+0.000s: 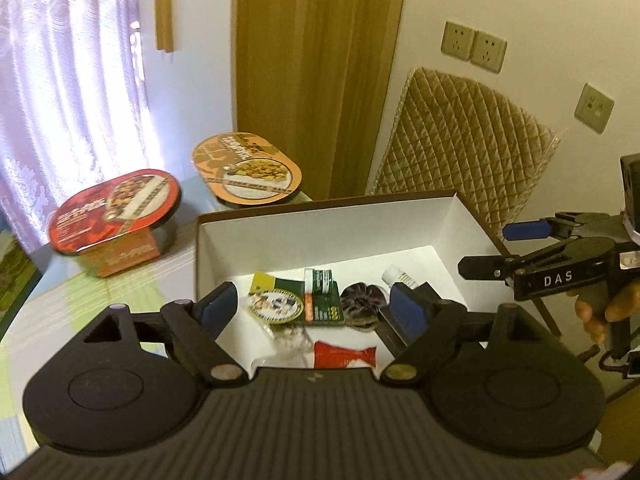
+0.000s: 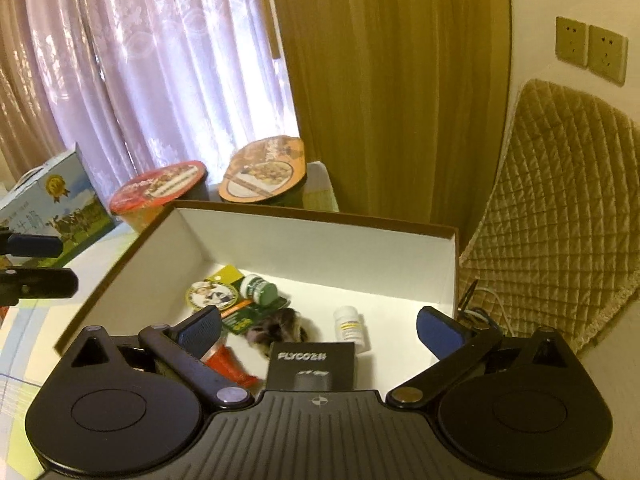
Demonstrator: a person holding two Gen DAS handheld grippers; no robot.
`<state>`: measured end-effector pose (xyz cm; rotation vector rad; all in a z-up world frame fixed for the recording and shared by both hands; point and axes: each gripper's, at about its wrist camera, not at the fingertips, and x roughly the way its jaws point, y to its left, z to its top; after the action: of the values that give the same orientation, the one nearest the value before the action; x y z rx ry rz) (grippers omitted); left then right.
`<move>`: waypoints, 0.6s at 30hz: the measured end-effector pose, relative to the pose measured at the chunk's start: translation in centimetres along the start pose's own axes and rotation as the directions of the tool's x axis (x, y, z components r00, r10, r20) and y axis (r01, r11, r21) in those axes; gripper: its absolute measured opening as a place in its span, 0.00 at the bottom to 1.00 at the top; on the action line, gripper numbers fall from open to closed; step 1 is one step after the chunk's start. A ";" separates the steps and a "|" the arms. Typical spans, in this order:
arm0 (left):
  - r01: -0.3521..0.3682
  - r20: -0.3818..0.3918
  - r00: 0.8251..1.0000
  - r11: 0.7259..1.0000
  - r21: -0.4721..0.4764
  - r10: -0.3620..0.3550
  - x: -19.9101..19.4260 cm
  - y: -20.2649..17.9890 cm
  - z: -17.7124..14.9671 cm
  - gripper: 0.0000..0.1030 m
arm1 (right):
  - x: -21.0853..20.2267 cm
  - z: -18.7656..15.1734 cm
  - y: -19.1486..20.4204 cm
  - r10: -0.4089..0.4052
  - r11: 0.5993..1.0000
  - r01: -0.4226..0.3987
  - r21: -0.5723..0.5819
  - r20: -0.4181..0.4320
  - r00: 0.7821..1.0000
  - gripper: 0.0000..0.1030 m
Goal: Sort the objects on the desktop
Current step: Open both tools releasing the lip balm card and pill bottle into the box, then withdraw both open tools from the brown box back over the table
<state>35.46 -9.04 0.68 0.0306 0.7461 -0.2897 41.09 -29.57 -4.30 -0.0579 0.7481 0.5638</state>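
Setting: a lived-in home room, likely a dining or living corner. Evidence: sheer lilac curtains (image 2: 132,72) over a bright window at far left, beside a heavy mustard drape (image 2: 396,88); beige wall sockets (image 1: 474,46) on a cream wall at right; a chair with a quilted tan cover (image 1: 460,136) drawn up to the table (image 1: 92,300), which wears a pale patterned cloth; two sealed instant-meal bowls (image 1: 116,220) and a milk carton (image 2: 52,208) at the far side.

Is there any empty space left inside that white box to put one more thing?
Yes: the white cardboard box has bare floor along its far wall and right wall, beyond the small white pill bottle. The near left is crowded around the green-capped bottle.
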 end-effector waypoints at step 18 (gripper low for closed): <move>-0.016 0.054 0.998 0.999 -0.044 0.019 -9.0 -0.1 -4.5 0.78 | -7.4 -3.9 6.6 -0.031 0.999 0.031 0.010 0.051 0.998 0.98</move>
<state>26.19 -6.30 3.42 -0.0115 0.6978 -0.2569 30.96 -28.37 -1.32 -0.0462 0.6988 0.5302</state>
